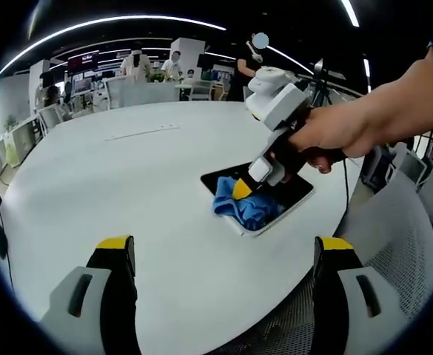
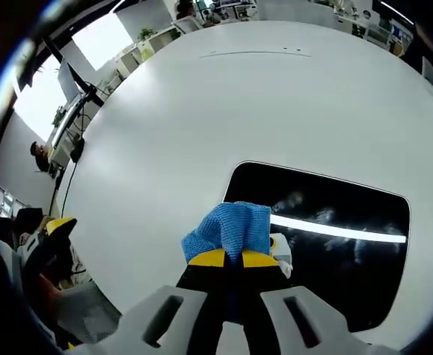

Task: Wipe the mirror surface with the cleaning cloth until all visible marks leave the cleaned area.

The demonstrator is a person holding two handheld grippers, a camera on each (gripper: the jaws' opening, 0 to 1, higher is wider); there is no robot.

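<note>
Table [image 1: 127, 192]: a broad white round top spreads ahead of both grippers, with an office visible behind it.
Mirror [image 2: 349, 259]: a dark, white-framed rectangle lies flat on the table directly in front of the right gripper, reflecting a bright ceiling light strip; in the left gripper view it lies ahead and to the right.
Left gripper [image 1: 223, 255]: jaws spread wide apart, yellow-tipped, holding nothing, hovering over the table's near edge.
Right gripper [image 2: 235, 259]: held in a person's hand [image 1: 327, 137], its yellow-tipped jaws clamped together on the cloth.
Cleaning cloth [image 2: 229, 231]: blue, bunched, pinched at the right gripper's tips and pressed against the mirror's near left corner.
</note>
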